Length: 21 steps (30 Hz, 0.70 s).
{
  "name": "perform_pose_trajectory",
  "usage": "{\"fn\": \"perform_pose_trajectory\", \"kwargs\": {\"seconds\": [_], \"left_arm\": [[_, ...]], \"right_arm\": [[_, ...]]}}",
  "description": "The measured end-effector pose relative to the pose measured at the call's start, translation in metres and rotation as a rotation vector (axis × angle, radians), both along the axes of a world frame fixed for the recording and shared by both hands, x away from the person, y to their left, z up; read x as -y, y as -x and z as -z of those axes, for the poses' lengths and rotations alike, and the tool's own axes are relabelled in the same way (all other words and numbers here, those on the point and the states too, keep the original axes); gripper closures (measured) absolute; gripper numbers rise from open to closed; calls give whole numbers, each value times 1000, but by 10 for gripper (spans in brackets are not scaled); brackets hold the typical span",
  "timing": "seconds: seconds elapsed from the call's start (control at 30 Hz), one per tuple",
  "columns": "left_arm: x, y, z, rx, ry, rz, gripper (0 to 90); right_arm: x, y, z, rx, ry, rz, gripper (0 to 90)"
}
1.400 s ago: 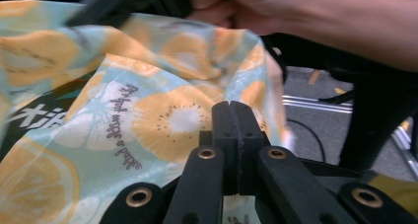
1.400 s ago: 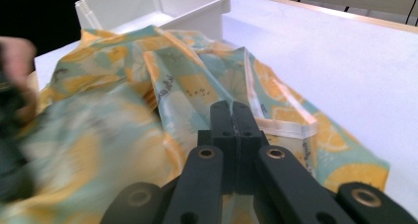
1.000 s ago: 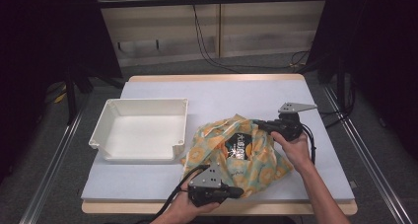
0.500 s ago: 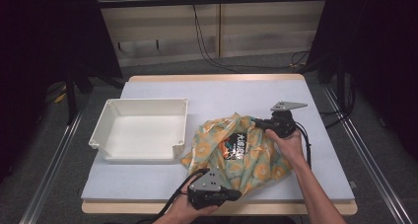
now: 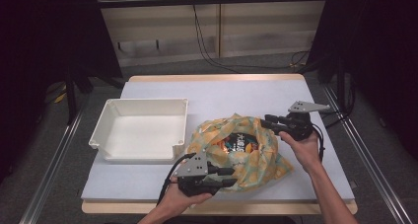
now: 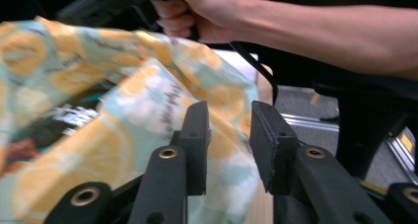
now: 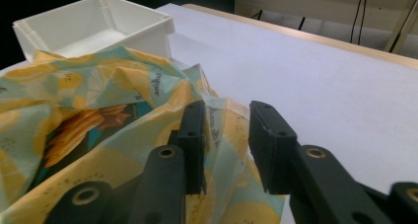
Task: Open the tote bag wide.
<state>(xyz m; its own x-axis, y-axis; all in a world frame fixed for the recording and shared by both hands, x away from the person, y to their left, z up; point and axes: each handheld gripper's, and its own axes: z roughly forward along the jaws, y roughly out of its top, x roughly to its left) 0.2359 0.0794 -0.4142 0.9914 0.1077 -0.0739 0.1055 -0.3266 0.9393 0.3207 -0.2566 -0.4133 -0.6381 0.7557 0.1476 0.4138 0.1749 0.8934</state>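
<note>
A cloth bag [image 5: 261,161] printed with yellow lemons lies crumpled on the white table [image 5: 236,93], and a dark snack packet [image 5: 240,144] shows inside its mouth. My left gripper [image 5: 230,177] is at the bag's near edge. Its jaws have just been opening and stand apart [image 6: 229,110], with the cloth [image 6: 123,135] loose in the gap. My right gripper [image 5: 263,121] is at the bag's far right edge. Its jaws have also just been opening [image 7: 226,108], and a fold of the bag [image 7: 98,86] lies between them unpressed. The packet [image 7: 79,128] shows there too.
An empty white tray [image 5: 133,154] stands left of the bag, its corner close to the cloth. The tray [image 7: 148,31] also shows beyond the bag in the right gripper view. Bare table lies behind the bag. Metal rails run along both table sides.
Both grippers' jaws have parted and released the bag's edges. The left gripper has risen a little at the near edge, and the cloth has slackened.
</note>
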Motion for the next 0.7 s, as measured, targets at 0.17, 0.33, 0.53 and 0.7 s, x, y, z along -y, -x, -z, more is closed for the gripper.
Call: {"fn": "perform_pose_trajectory", "kwargs": {"seconds": [0.17, 0.33, 0.53, 0.7], "left_arm": [[1, -14, -10, 1, 19, -13, 608], [11, -27, -13, 5, 2, -42, 470], [20, -44, -3, -20, -28, -69, 383], [28, -47, 11, -35, -95, -80, 364]], "right_arm": [[2, 8, -11, 22, -26, -33, 726], [-7, 13, -20, 24, -46, -85, 639], [-22, 10, -25, 25, -15, -129, 580], [-33, -4, -17, -9, 4, -152, 543]]}}
